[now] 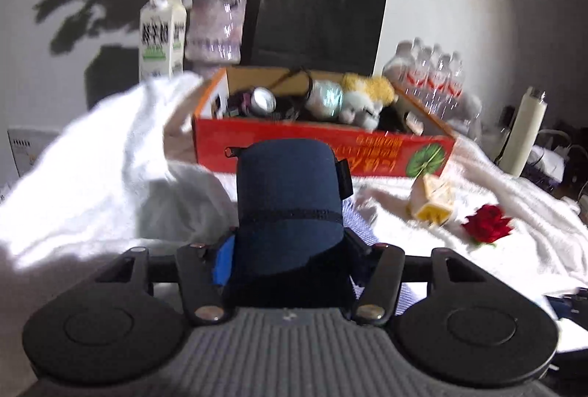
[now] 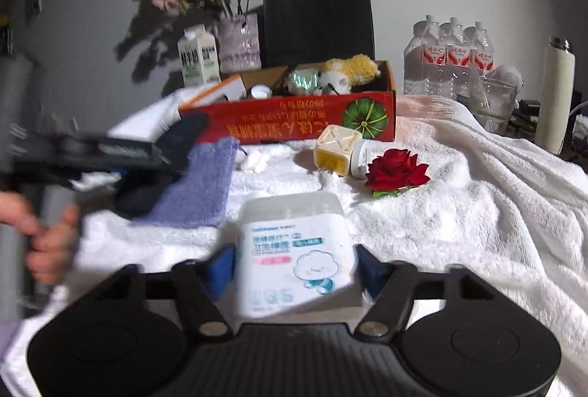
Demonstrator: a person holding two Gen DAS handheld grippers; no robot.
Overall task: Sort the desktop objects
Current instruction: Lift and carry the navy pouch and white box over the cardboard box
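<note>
Left wrist view: left gripper [image 1: 290, 250] is clenched on a navy pouch [image 1: 290, 198], which stands upright at frame centre between the blue pads [image 1: 223, 259]. Behind it, mid-frame, sits the red cardboard box [image 1: 323, 150], already holding a plush toy [image 1: 367, 95] and other small items.

Right wrist view: right gripper [image 2: 294, 268] grasps a white cotton-swab box [image 2: 294, 250] at lower centre, pads against both sides. On the white towel [image 2: 459, 206] covering the table lie a red rose [image 2: 397, 171], a yellow cube [image 2: 336, 150] just left of it, and a lavender cloth [image 2: 202, 191] at centre left. A hand [image 2: 40, 235] at the left edge holds the other gripper's handle.
</note>
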